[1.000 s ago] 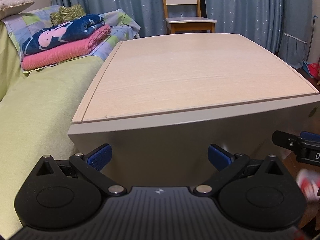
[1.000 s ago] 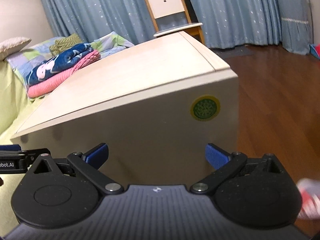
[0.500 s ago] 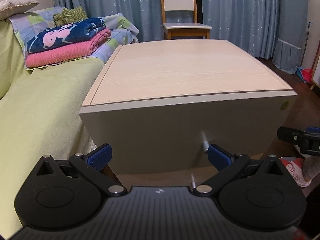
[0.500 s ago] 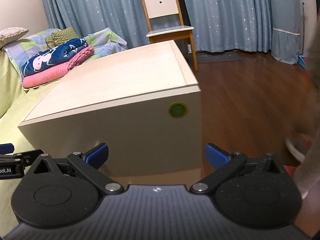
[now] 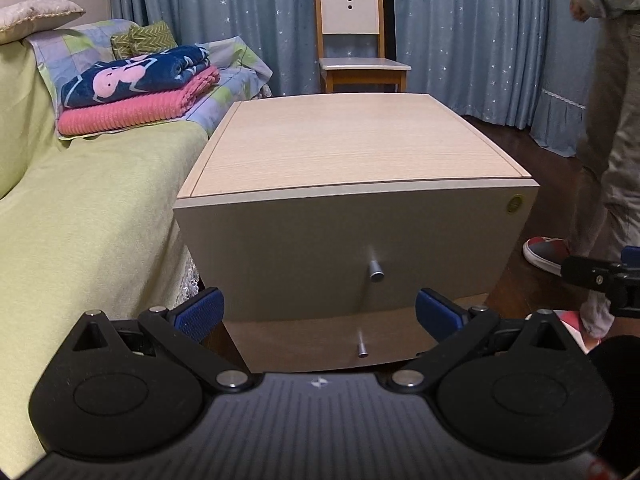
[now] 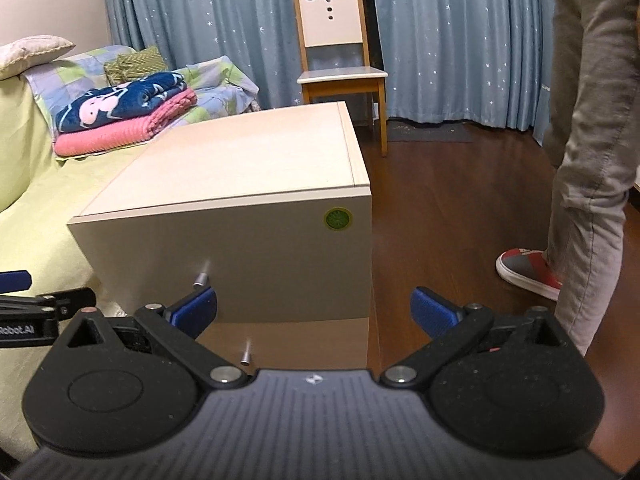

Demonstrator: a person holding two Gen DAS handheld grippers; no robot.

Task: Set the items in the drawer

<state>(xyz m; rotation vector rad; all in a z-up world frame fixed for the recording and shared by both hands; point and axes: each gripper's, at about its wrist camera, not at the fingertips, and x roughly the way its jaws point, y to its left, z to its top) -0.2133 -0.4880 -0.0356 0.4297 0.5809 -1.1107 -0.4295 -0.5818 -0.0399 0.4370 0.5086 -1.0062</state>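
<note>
A low drawer cabinet with a pale wood top stands in front of me. Its upper drawer front is shut and carries a small metal knob. A lower drawer front with its own knob shows below. My left gripper is open and empty, short of the drawer fronts. My right gripper is open and empty too, facing the cabinet's right half. Folded blankets, navy on pink, lie on the sofa at left.
A green-covered sofa adjoins the cabinet's left side. A wooden chair stands before blue curtains behind. A person's legs and red-grey shoe stand on the dark wood floor to the right.
Both grippers have pulled back from the cabinet, so its drawer fronts and knobs have come into view. The person's legs now show at the right.
</note>
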